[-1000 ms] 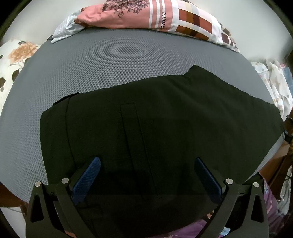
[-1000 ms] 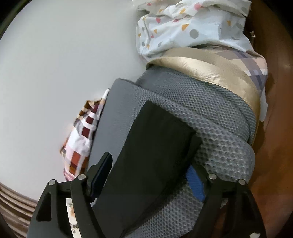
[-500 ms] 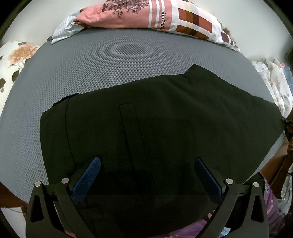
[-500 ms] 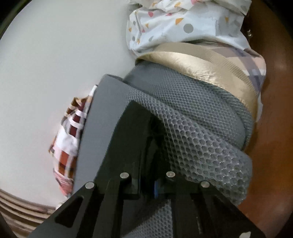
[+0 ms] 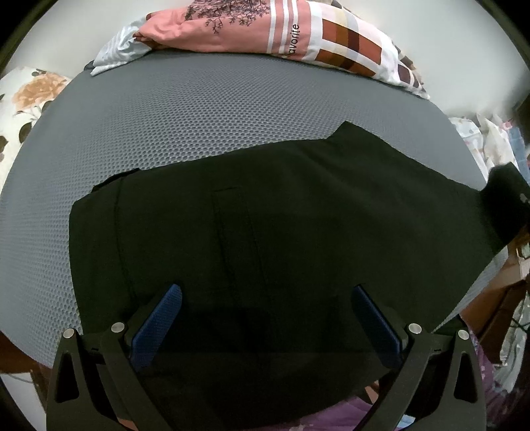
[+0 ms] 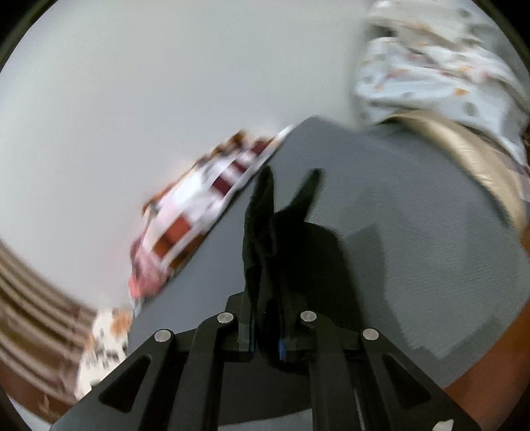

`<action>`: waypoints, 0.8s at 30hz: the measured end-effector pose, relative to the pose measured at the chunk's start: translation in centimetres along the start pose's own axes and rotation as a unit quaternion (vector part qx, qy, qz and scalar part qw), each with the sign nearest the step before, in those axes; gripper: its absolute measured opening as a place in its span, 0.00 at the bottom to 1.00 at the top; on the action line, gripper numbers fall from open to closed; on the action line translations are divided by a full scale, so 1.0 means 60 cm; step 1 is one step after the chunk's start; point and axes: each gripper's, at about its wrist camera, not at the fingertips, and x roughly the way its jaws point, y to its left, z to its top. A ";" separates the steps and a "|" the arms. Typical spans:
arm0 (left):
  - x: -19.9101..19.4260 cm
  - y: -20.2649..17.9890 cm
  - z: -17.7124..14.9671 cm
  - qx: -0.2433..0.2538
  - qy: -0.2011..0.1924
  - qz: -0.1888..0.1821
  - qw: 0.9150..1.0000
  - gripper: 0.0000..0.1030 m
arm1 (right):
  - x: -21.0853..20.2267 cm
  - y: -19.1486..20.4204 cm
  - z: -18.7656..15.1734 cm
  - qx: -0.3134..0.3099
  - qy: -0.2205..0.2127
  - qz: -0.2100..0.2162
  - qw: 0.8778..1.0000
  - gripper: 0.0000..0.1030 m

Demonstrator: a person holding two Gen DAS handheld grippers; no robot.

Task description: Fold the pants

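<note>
Black pants (image 5: 265, 232) lie spread across a grey mesh mattress (image 5: 198, 116). My left gripper (image 5: 265, 318) is open, its blue pads over the near edge of the pants, holding nothing. My right gripper (image 6: 266, 335) is shut on the leg end of the pants (image 6: 275, 238), and the cloth stands up between its fingers above the mattress (image 6: 414, 232). In the left wrist view the lifted end shows as a dark raised shape at the far right (image 5: 506, 199).
A pink and checked pillow (image 5: 281, 30) lies along the far edge of the mattress. A floral cushion (image 5: 23, 109) sits at the left. Patterned bedding (image 6: 447, 73) and a beige quilt (image 6: 480, 159) are piled at the mattress end. Wooden floor lies beyond the edge.
My right gripper closed on the pants' leg end and lifted it off the mattress, swinging its view upward. The left gripper has stayed still and open.
</note>
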 end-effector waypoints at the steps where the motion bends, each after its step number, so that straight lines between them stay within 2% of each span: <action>1: 0.000 0.000 0.000 -0.001 0.000 -0.002 1.000 0.99 | 0.012 0.022 -0.016 -0.015 0.013 0.000 1.000 0.10; 5: -0.003 0.001 0.002 -0.003 0.000 -0.010 1.000 0.99 | 0.079 0.098 -0.086 -0.079 0.065 -0.010 0.995 0.10; 10: -0.007 0.002 0.002 -0.006 -0.002 -0.018 1.000 0.99 | 0.137 0.134 -0.160 -0.129 0.112 -0.036 0.985 0.10; 17: -0.004 0.006 0.005 -0.021 0.004 -0.031 0.999 0.99 | 0.154 0.168 -0.196 -0.192 0.122 -0.059 0.972 0.10; 24: -0.004 0.010 0.005 -0.025 0.003 -0.031 0.999 0.99 | 0.160 0.189 -0.223 -0.228 0.128 -0.067 0.963 0.10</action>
